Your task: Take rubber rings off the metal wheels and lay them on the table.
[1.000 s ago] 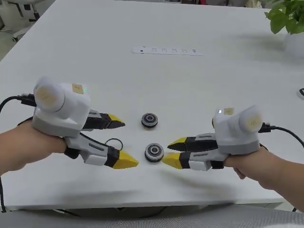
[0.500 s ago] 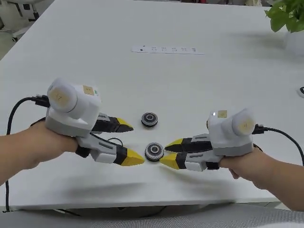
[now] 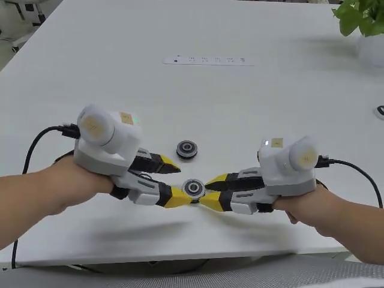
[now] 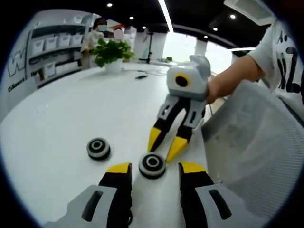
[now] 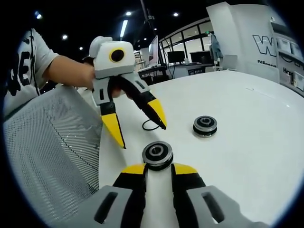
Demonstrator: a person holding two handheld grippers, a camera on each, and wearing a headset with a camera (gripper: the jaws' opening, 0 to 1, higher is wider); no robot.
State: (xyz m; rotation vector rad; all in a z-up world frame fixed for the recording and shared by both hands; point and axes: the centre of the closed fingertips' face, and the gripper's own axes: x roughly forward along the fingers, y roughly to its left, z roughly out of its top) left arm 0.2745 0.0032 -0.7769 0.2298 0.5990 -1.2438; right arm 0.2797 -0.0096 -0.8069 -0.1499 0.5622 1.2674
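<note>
Two metal wheels with black rubber rims lie flat on the white table (image 3: 270, 108). The near wheel (image 3: 193, 188) (image 4: 152, 165) (image 5: 157, 154) sits between both grippers. My left gripper (image 3: 176, 183) (image 4: 154, 168) is open, its yellow tips on either side of the wheel's near edge. My right gripper (image 3: 209, 191) (image 5: 160, 169) faces it from the other side, open, with the wheel just ahead of its tips. The far wheel (image 3: 186, 149) (image 4: 98, 148) (image 5: 205, 125) stands free. A thin black loop (image 5: 151, 126) lies on the table under the left gripper (image 5: 141, 133).
A white power strip (image 3: 207, 60) lies across the far middle of the table, and a potted plant (image 3: 360, 18) stands at the far right corner. The table's front edge runs just below the grippers. A grey mesh chair back (image 4: 247, 133) (image 5: 47, 152) is behind them.
Both grippers have moved inward toward the near wheel, from well apart to tips almost meeting around it. Neither wheel has moved.
</note>
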